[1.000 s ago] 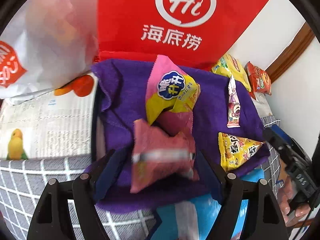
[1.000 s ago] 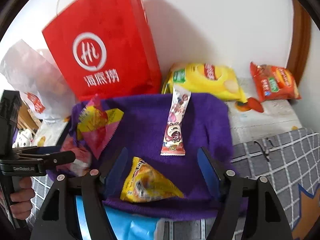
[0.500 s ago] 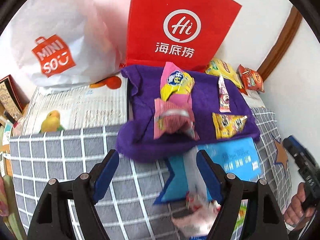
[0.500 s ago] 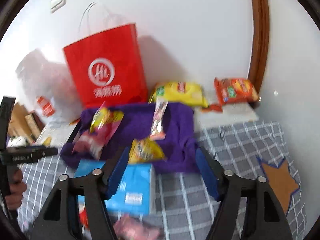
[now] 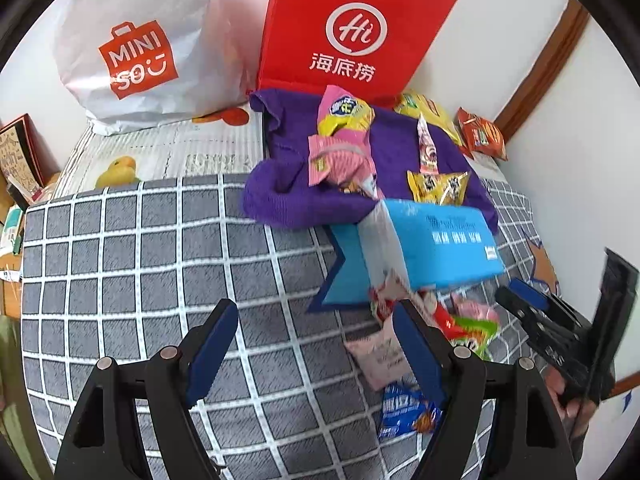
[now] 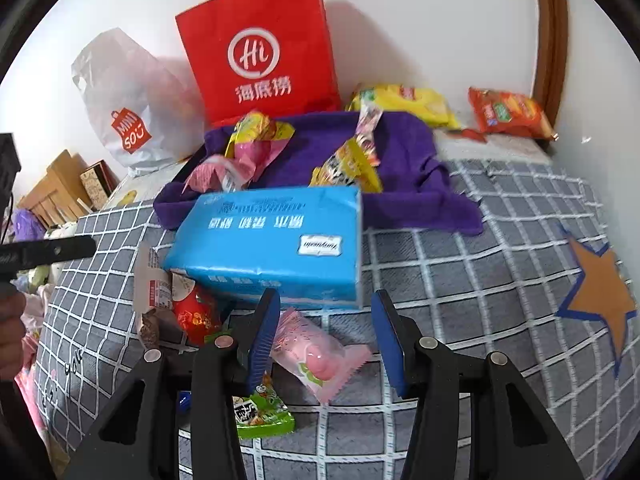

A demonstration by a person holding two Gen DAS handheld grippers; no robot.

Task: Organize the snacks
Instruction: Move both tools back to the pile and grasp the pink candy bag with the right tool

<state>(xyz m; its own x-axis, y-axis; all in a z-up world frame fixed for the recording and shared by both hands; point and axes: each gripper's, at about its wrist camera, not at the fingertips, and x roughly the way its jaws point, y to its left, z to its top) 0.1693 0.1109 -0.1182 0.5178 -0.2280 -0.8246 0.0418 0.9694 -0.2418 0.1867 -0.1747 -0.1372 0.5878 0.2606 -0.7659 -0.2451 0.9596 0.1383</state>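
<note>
Pink and loosely wrapped, the candy pack (image 6: 320, 354) lies on the checked bed cover (image 6: 460, 280) just before the right gripper (image 6: 326, 340), whose jaws stand wide and empty. More snacks crowd beside it: a green packet (image 6: 262, 410), a red one (image 6: 196, 316), with the blue box (image 6: 272, 244) just behind and sorted snacks on the purple cloth (image 6: 412, 184). The left gripper (image 5: 316, 354) also hangs wide and empty over bare cover; a careless close could, I judge, slip off the slick wrapper or catch the green packet too.

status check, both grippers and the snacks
Left gripper open, empty. Right gripper open over pink snack packet. Blue tissue pack sits just ahead.
</note>
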